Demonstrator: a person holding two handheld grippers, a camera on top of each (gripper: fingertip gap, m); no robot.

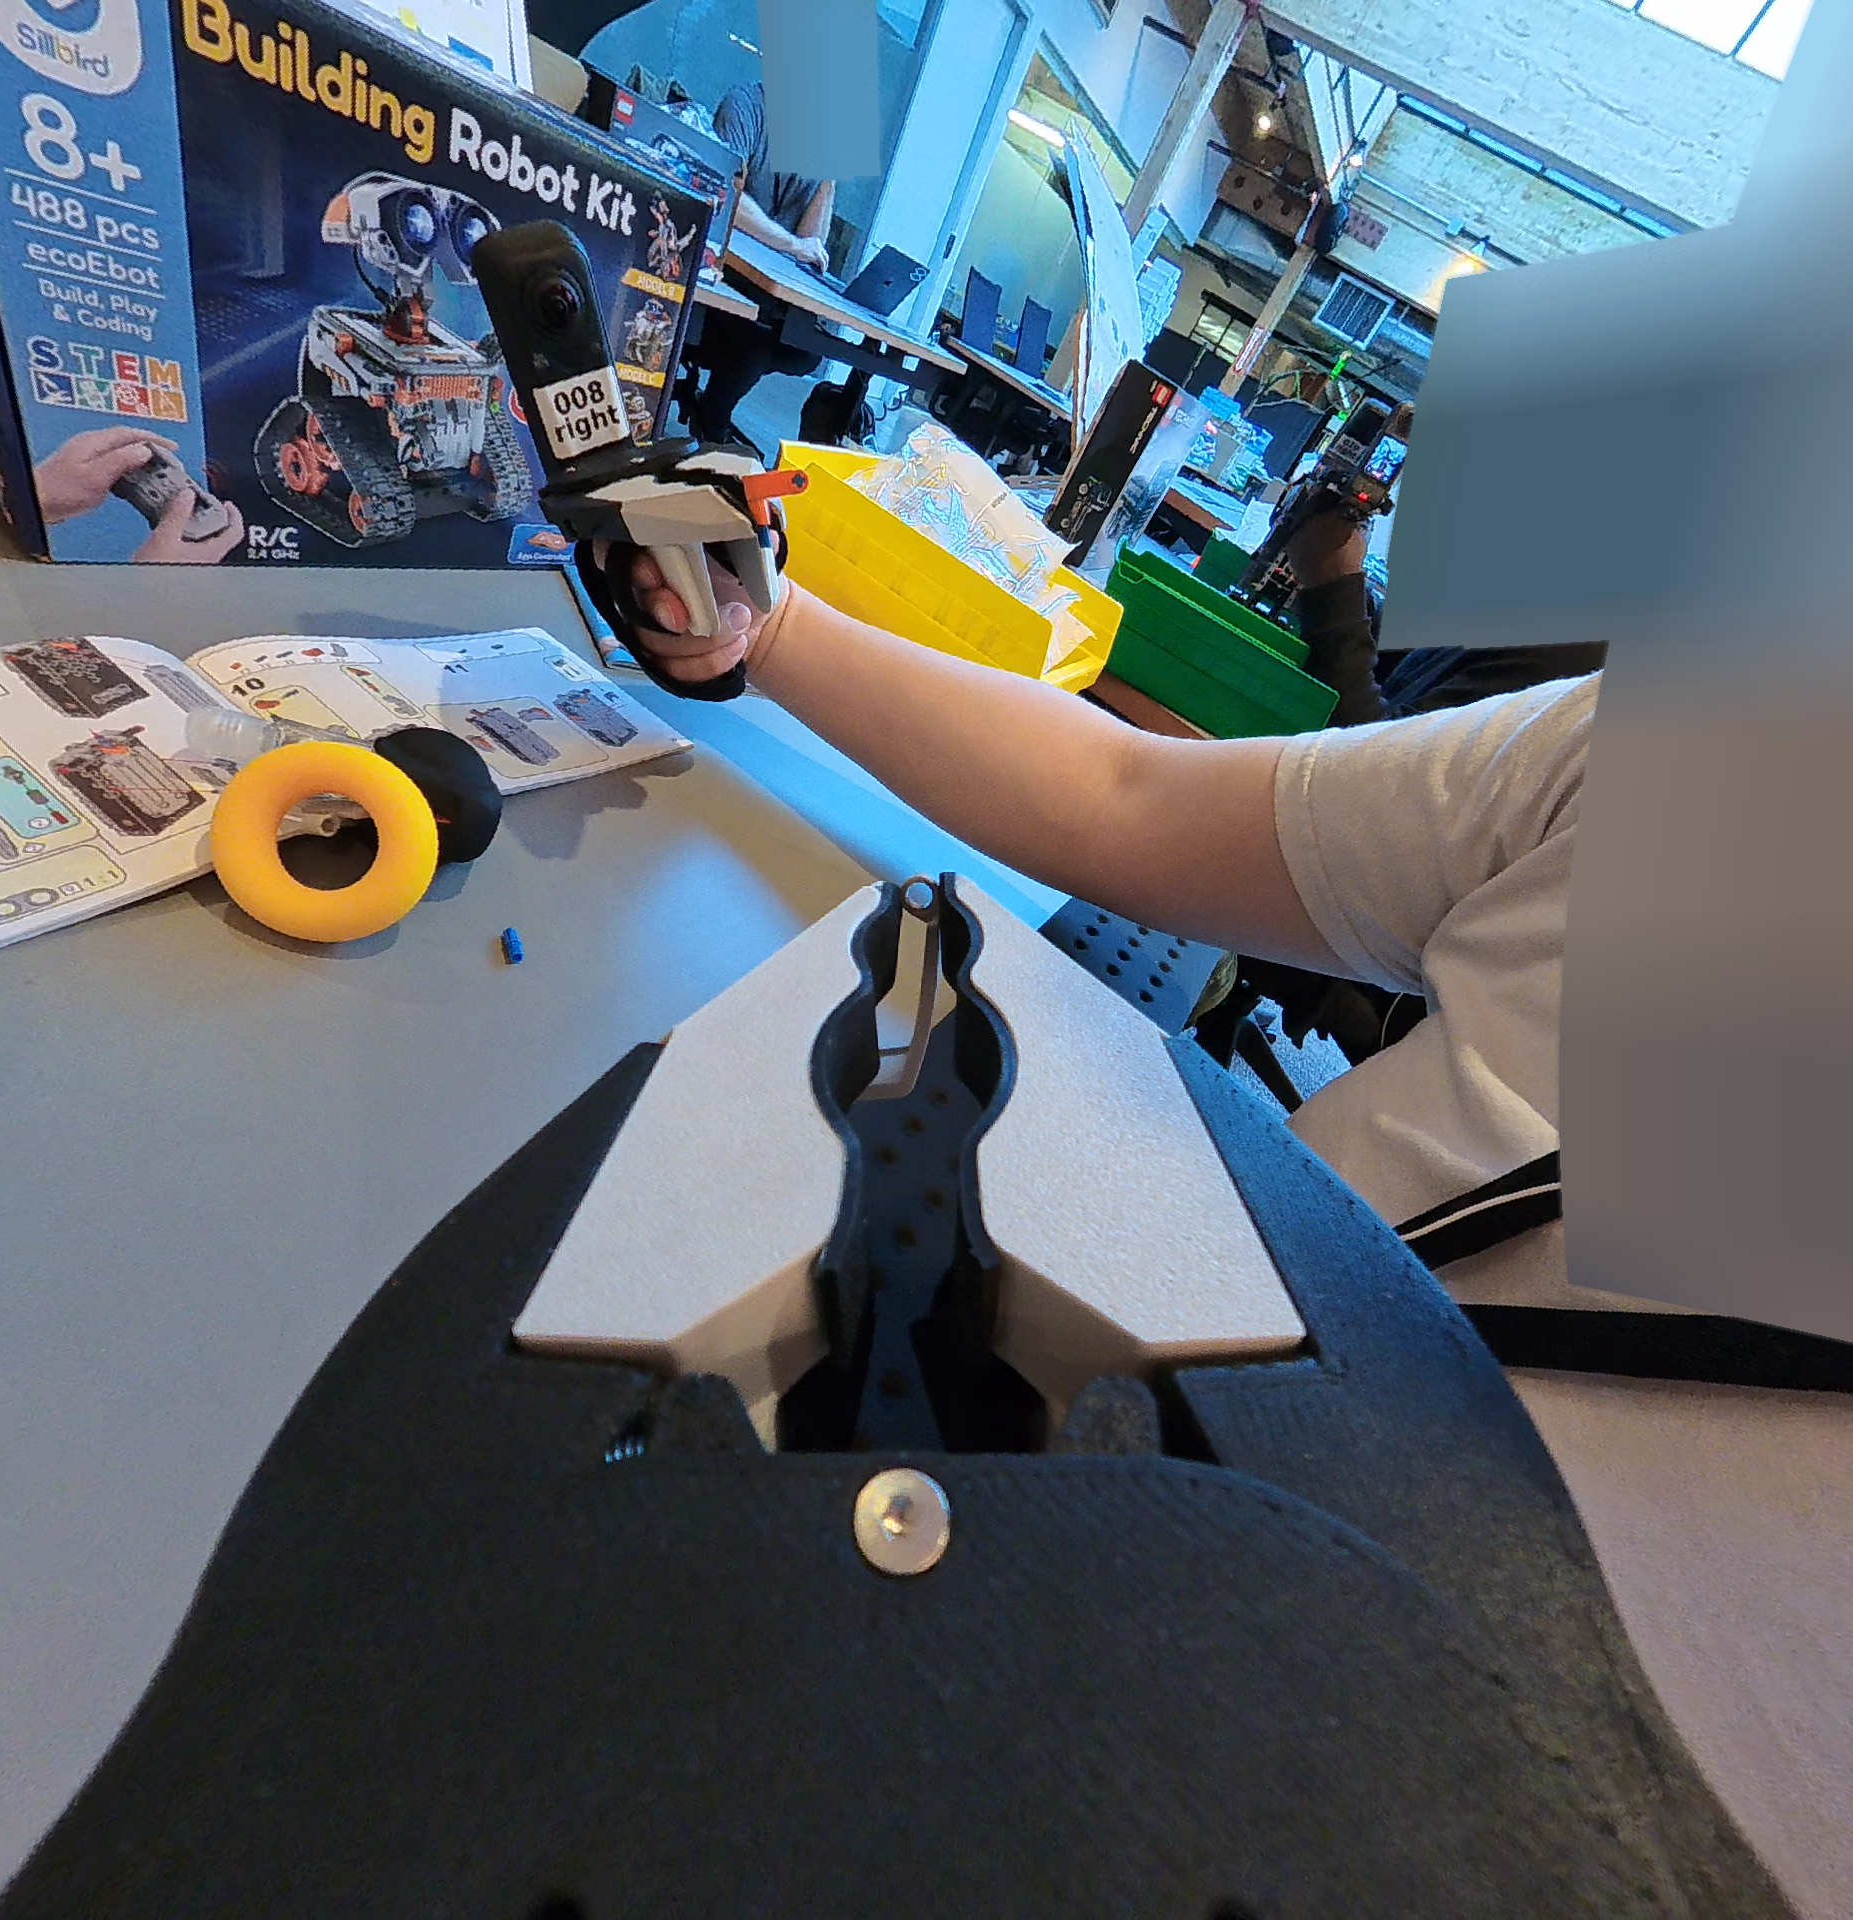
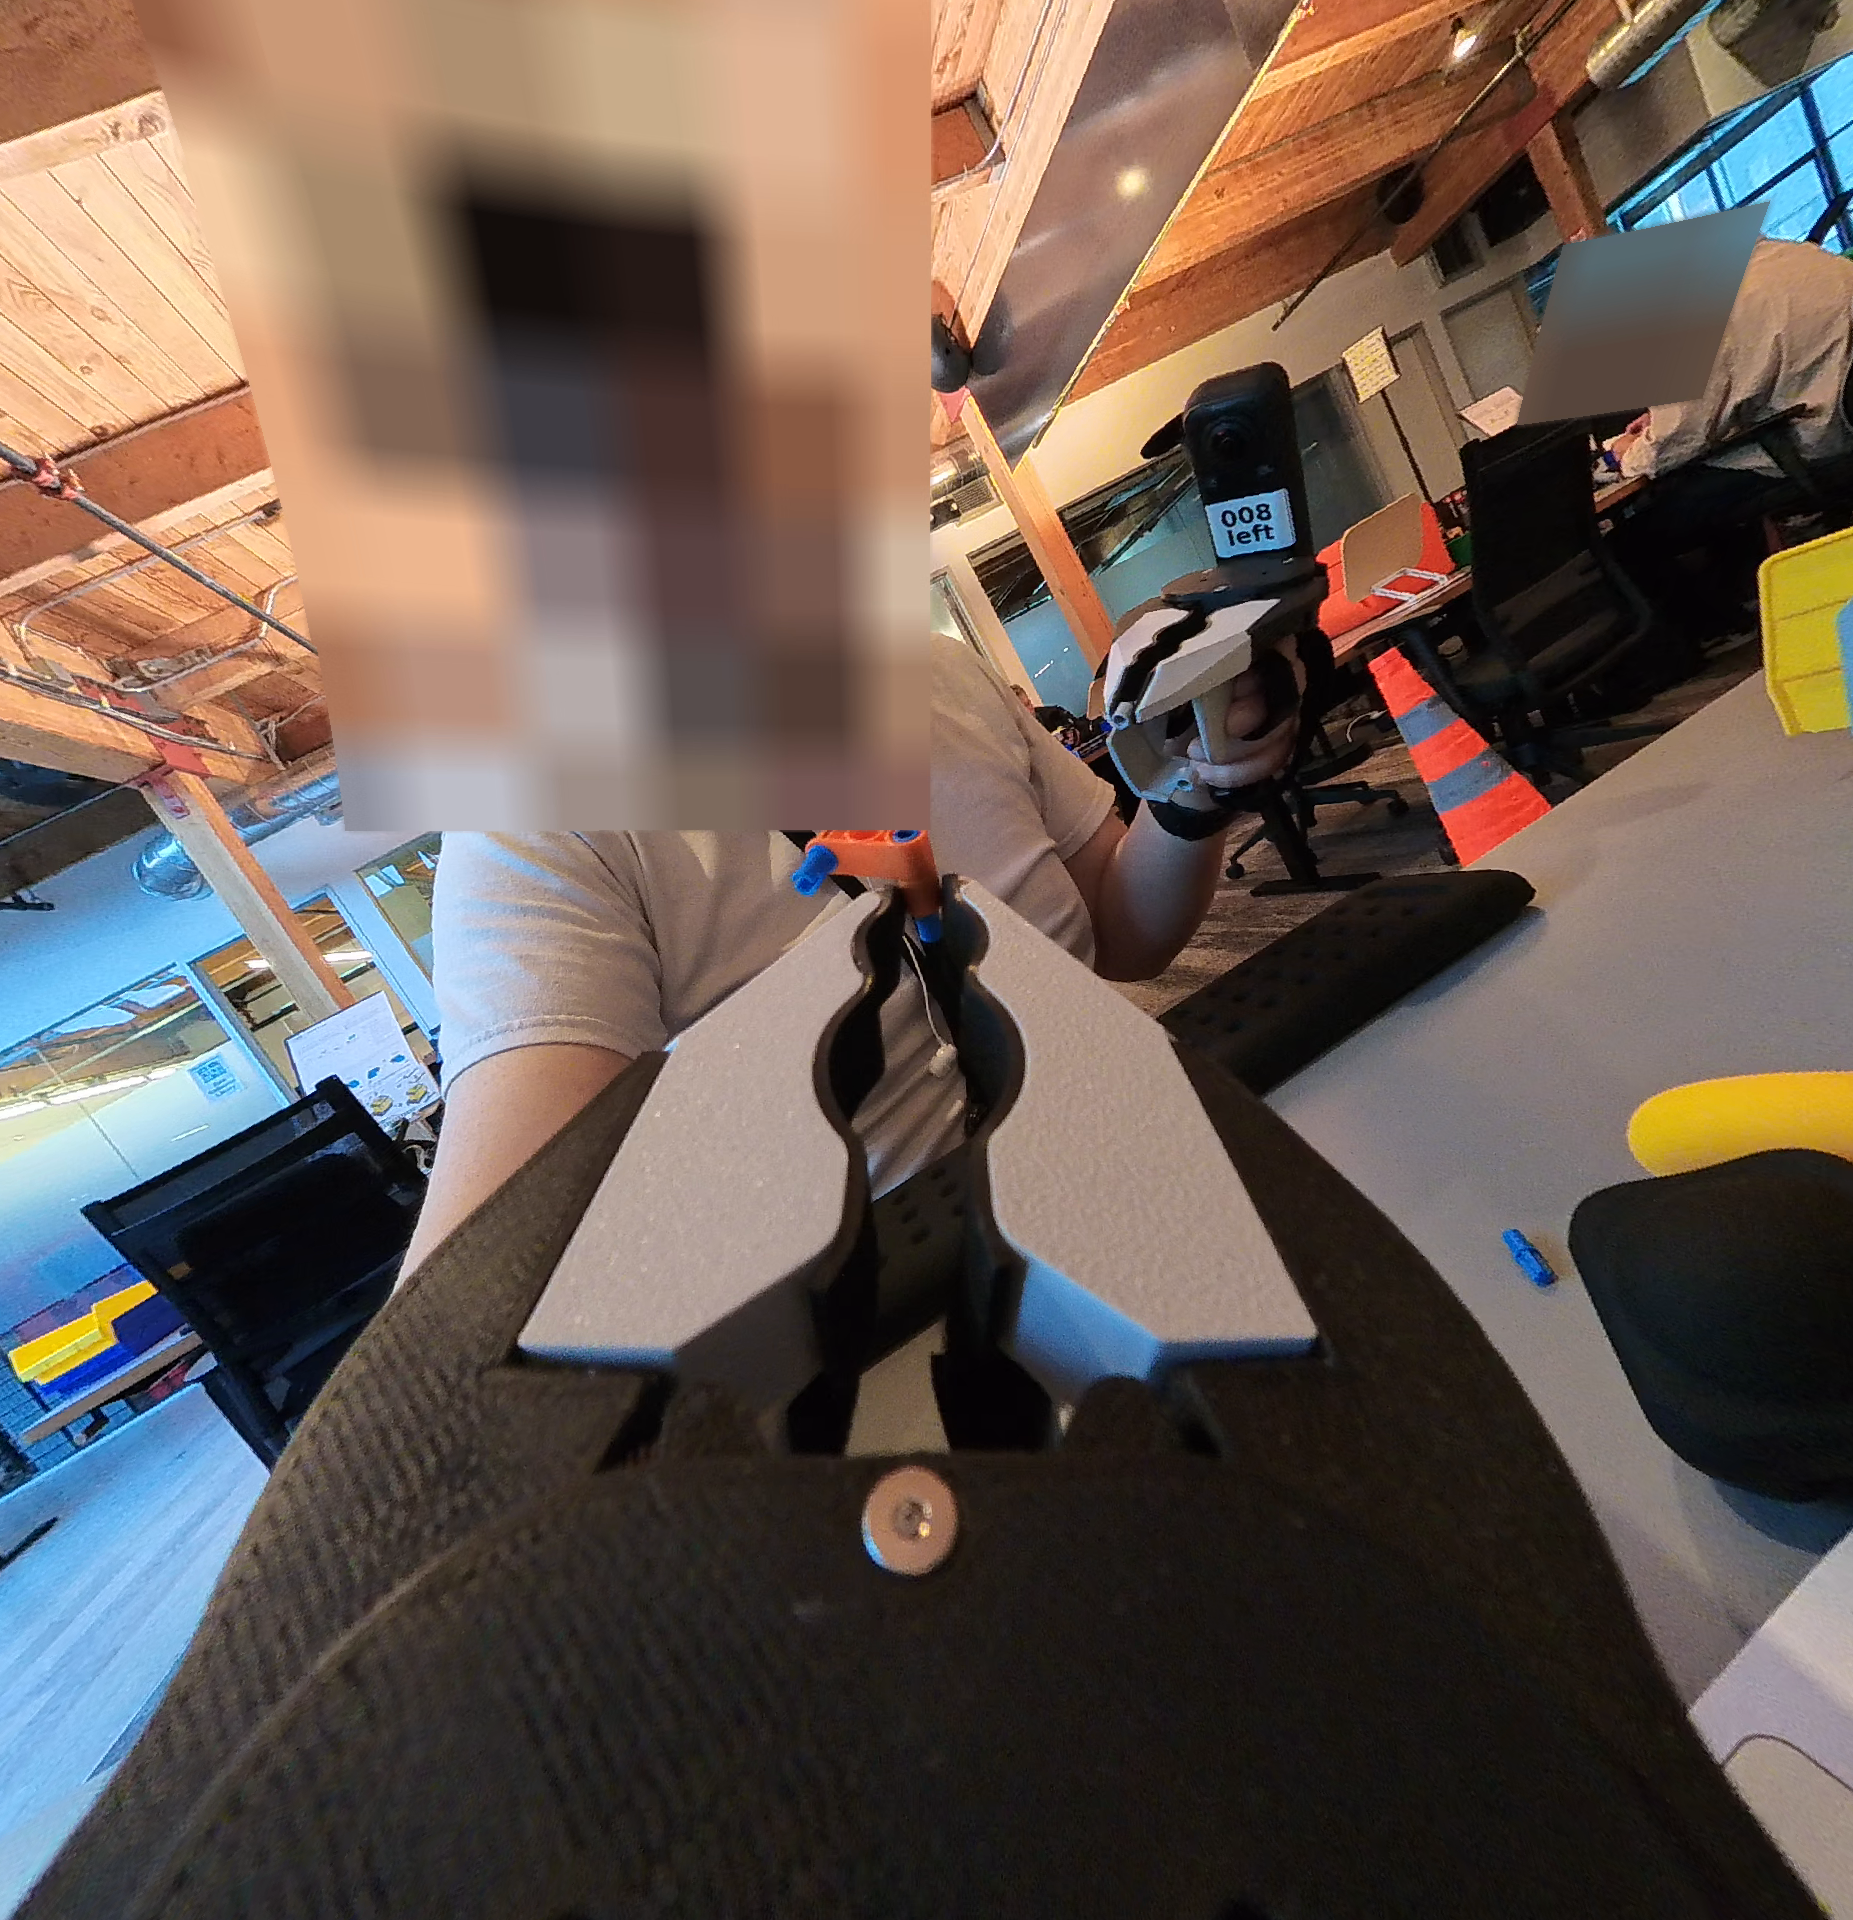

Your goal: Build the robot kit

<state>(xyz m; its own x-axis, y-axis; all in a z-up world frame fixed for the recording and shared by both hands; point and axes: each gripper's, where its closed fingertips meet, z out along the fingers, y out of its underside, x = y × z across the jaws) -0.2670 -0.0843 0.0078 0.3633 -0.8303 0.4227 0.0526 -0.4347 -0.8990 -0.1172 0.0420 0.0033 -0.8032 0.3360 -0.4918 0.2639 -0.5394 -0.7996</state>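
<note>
My left gripper (image 1: 917, 891) is shut on a thin grey angled building piece (image 1: 914, 1003) and is held up above the grey table (image 1: 226, 1143). It also shows in the right wrist view (image 2: 1121, 715), raised in a hand. My right gripper (image 2: 927, 896) is shut on a small orange building piece with blue pins (image 2: 880, 857) and points towards the person's pale shirt. In the left wrist view the right gripper (image 1: 768, 501) is held in a hand above the table's far edge, with the orange piece (image 1: 782, 486) at its tips.
A yellow ring (image 1: 324, 840), a black round object (image 1: 446, 790) and a loose blue pin (image 1: 511, 945) lie near an open instruction booklet (image 1: 91, 748). A blue kit box (image 1: 278, 281) stands behind. Yellow (image 1: 901, 561) and green (image 1: 1213, 644) bins sit further back. A black chair back (image 2: 1348, 966) is at the table edge.
</note>
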